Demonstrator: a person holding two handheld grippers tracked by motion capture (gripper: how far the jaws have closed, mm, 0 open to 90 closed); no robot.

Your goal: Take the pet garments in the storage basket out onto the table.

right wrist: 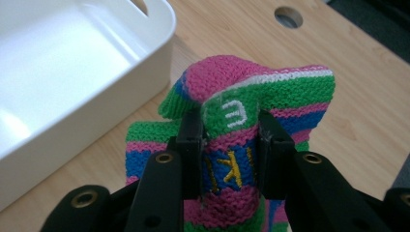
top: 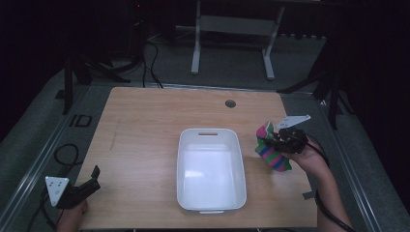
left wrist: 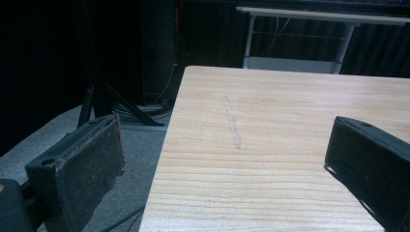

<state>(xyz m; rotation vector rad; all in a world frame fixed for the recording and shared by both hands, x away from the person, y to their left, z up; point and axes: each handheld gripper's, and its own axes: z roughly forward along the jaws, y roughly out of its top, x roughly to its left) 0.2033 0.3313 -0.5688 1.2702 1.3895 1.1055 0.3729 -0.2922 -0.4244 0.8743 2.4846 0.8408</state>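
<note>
Two hand-held grippers were in play. Right hand-held gripper was clamped on a striped knitted sock in pink, green and blue, pinching a fold of it between the jaws; the sock was held above the wooden table, just right of the white plastic bin, likely so it could be carried over the rim. Left hand-held gripper rested near the table's front-left corner, jaws apart, holding nothing, apparently waiting.
</note>
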